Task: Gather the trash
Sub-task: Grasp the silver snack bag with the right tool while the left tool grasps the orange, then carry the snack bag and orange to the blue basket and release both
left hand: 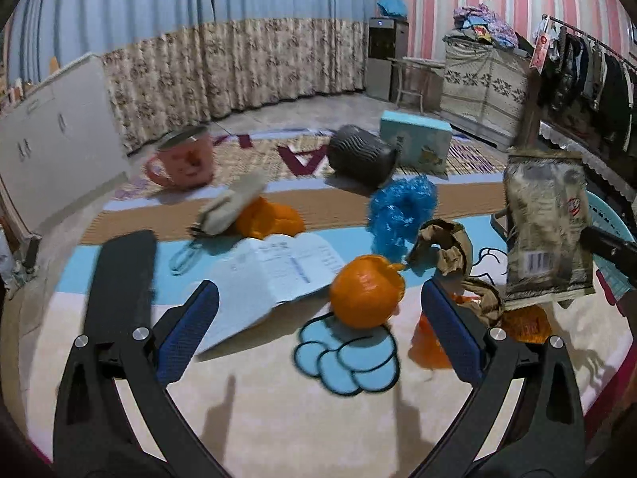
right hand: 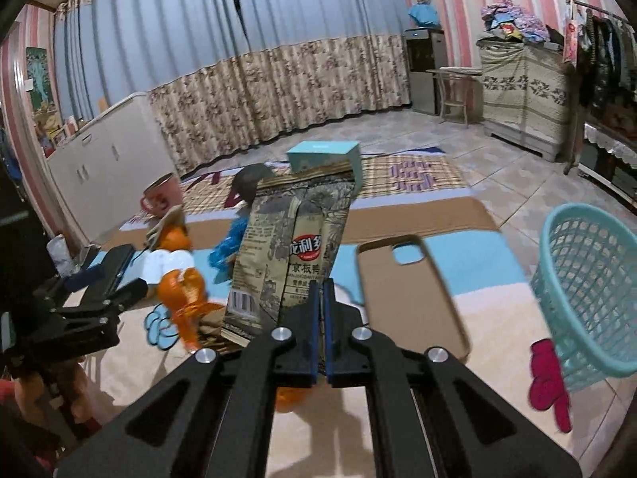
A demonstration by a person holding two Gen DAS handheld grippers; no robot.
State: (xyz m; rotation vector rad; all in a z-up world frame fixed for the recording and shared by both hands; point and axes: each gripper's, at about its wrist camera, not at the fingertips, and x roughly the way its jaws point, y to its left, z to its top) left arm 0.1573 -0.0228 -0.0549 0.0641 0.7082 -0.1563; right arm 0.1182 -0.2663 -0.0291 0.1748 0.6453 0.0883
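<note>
We see a patterned play mat (left hand: 278, 418) on the floor, strewn with litter. Our right hand-held gripper (right hand: 320, 298) is clenched on the lower edge of a grey-brown printed snack bag (right hand: 292, 255), holding it upright above the mat. To its right stands a turquoise plastic lattice basket (right hand: 589, 290); we cannot tell what it holds. A tan phone case (right hand: 406, 294) lies between the bag and the basket.

Our left hand-held gripper (left hand: 318, 318) is released, jaws spread wide above the mat. Ahead of it sits a crumpled orange plastic wrapper (left hand: 364, 296), touching a folded white printed paper sheet (left hand: 274, 275). Just beyond are a crumpled blue plastic bag (left hand: 400, 209) and a crumpled brown paper scrap (left hand: 444, 249). A black flat device (left hand: 121, 279) lies at the left.

Farther back stand a pink mug (left hand: 185, 157), a dark ribbed cylinder on its side (left hand: 362, 155) and a light blue cardboard box (left hand: 416, 137).
</note>
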